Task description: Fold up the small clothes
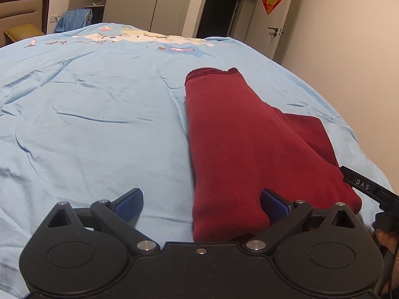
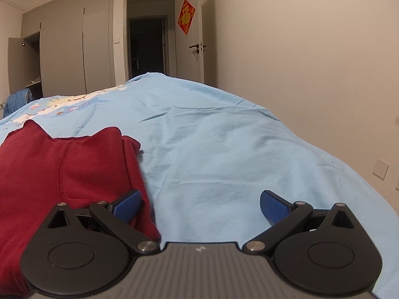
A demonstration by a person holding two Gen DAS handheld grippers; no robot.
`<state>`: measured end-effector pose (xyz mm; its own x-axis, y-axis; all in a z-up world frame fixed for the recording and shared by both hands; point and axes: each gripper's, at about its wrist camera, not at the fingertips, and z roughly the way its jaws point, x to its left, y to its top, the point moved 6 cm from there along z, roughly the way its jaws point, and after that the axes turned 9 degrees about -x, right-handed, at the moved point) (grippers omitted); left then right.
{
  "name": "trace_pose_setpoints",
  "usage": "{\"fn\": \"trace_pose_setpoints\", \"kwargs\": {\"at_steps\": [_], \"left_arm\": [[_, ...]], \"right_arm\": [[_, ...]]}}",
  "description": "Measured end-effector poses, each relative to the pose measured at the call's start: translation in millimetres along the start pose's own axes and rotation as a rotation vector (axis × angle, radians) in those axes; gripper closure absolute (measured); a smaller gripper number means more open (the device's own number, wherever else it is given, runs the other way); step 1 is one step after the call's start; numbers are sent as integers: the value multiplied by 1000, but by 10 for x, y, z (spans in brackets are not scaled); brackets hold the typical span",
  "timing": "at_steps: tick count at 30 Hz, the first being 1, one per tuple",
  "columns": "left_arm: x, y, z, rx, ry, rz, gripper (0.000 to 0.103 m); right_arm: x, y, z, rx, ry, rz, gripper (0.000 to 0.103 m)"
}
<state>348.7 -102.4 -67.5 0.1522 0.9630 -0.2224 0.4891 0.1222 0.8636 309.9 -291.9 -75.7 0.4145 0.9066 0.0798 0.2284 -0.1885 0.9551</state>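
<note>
Left gripper (image 1: 201,205) and right gripper (image 2: 200,205): jaws spread wide, empty, flanking folded red garment (image 1: 239,144) on blue bedsheet (image 1: 99,114).

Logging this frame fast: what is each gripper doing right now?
Left gripper: open, holding nothing, straddling the red garment's near-left edge.
Right gripper: open, holding nothing, at the garment's right edge.

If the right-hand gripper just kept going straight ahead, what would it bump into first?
Probably only the light blue bedsheet: the open right gripper points along bare sheet, with the red garment off to its left. Depth is hard to judge.
</note>
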Motion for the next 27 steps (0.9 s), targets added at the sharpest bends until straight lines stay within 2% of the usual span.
{"fn": "trace_pose_setpoints", "kwargs": {"at_steps": [3,7,9,11,13,15,22,27], "left_arm": [[-14,-23,18,1,-1,10,3],[-48,-48,32,0,1,27,2],[-61,-54,39,0,2,32,2],[-65,-57,39,0,1,36,2],[-66,-57,33,1,-1,36,2],[-69,-54,36,4,-4,37,2],[-50,-10,11,9,-17,27,2],[22,214,-51,-58,-28,-21,2]], "right_arm": [[-51,79,-75,-25,39,57,0],[24,268,-266,-93,143,84,0],[160,294,-273,-77,224,67,0],[289,242,-242,-49,266,39,0],[395,95,-146,11,248,-20,0],[390,-35,-77,47,235,-11,0],[325,-71,-90,38,245,36,0],[303,-90,-107,23,250,56,0]]}}
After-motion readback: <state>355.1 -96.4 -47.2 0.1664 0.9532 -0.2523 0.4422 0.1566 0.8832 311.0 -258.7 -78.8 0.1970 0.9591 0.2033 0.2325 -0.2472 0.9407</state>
